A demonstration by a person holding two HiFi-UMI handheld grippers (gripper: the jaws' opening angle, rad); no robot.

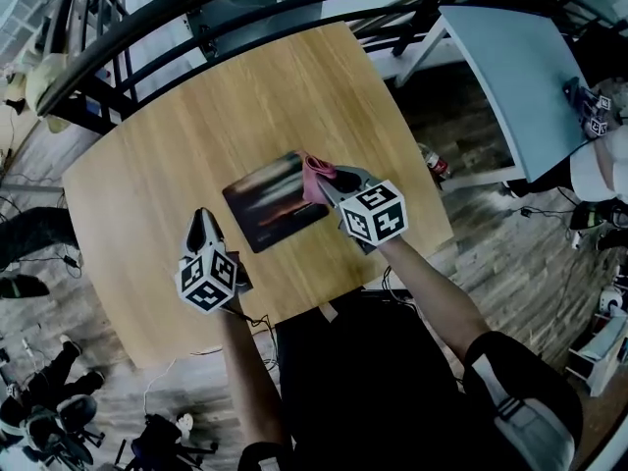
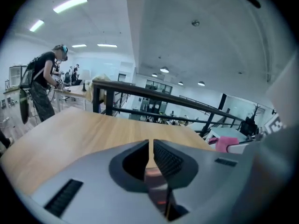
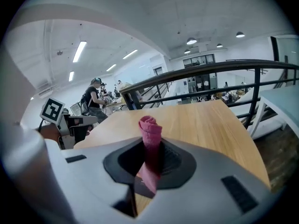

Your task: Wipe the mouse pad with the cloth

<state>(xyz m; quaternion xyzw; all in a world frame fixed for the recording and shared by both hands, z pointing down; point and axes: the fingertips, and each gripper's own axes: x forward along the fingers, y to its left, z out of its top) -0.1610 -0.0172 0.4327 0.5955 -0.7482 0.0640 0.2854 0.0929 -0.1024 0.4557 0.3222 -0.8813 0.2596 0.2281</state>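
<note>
**Even indoor light, fisheye edges**

Lit brightly from ceiling strip lights point(image 2: 70, 3) and round downlights point(image 2: 164, 70); no harsh shadows on the wooden table point(image 1: 196, 145). Streaked with motion blur across the mouse pad point(image 1: 277, 202). Bent and vignetted black at both gripper views' corners; soft close to the lens.

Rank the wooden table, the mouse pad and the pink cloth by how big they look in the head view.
1. wooden table, by far the largest.
2. mouse pad.
3. pink cloth, smallest; it is bunched between the jaws of the right gripper, so only part shows.
</note>
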